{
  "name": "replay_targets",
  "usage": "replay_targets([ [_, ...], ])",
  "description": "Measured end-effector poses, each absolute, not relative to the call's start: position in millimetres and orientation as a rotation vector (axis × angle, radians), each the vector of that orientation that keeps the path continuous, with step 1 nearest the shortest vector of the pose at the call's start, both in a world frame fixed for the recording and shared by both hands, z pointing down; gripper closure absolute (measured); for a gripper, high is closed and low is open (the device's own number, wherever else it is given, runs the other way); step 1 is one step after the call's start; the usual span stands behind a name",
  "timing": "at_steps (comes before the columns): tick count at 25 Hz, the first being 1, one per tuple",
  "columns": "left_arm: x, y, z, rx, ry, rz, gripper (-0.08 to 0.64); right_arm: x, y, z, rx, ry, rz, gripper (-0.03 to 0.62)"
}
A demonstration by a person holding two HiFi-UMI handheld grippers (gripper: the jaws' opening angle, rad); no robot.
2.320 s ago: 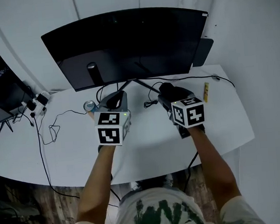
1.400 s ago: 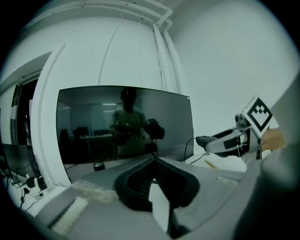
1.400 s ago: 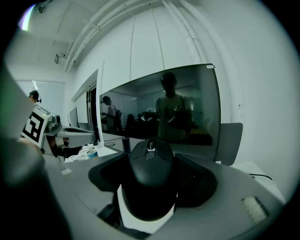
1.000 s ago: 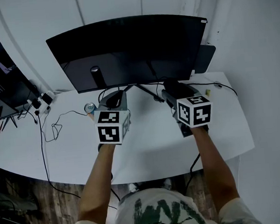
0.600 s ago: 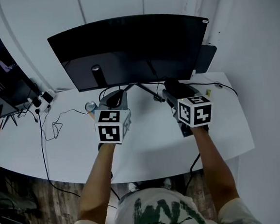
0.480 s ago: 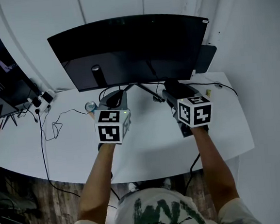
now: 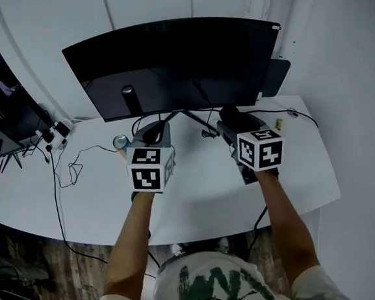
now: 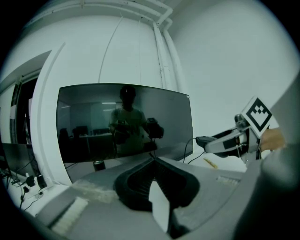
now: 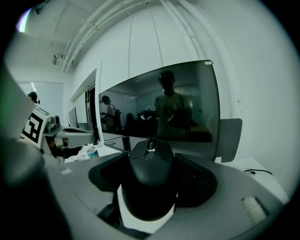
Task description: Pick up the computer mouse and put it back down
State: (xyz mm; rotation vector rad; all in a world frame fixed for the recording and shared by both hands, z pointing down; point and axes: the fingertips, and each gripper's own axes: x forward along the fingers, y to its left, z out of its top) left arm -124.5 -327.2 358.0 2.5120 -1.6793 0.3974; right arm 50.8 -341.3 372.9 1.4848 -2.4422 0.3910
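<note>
Though only a dark lump from the head view, plain as day in the right gripper view: computer mouse (image 9: 150, 183) clamped between the pads of the right hand-held gripper (image 9: 152, 160), wheel up, held clear of the table (image 7: 204, 197) before the dark monitor (image 7: 173, 62). Over on the left hand-held gripper (image 8: 153, 161), clenched on nothing. Both forearms stretched forward side by side, tipped slightly downward. Just beside the left one, upright on the table, a small can (image 7: 119, 142), contents impossible to tell.
</note>
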Motion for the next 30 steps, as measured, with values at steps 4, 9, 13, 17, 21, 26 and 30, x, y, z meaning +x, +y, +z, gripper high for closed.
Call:
replay_targets([
  [4,-124.5,-327.3,363.1,2.505,-1.672,0.399,0.558,50.3,-339.9,380.7,1.479,-2.433,0.409,0.282],
  [9,-125.5,-328.5,373.7,2.493,-1.654,0.410,0.558,47.6,-340.3,395.0,1.471,-2.413,0.443,0.282],
  [13,-130.1,-327.7,385.0,2.478,-1.638,0.430,0.558,43.6,-339.1,412.6,1.468,-2.384,0.488,0.282],
  [17,-132.4,-328.6,393.5,2.477,-1.620,0.446,0.558,41.7,-338.5,432.4,1.469,-2.353,0.538,0.282],
  [21,-134.2,-330.4,400.1,2.486,-1.594,0.458,0.558,42.3,-337.2,452.2,1.480,-2.311,0.576,0.282],
  [26,-129.2,-330.4,416.2,2.496,-1.540,0.493,0.558,47.6,-334.0,481.0,1.491,-2.251,0.628,0.282],
  [30,-121.4,-330.1,430.2,2.508,-1.484,0.517,0.558,59.6,-330.4,506.1,1.508,-2.184,0.655,0.282],
])
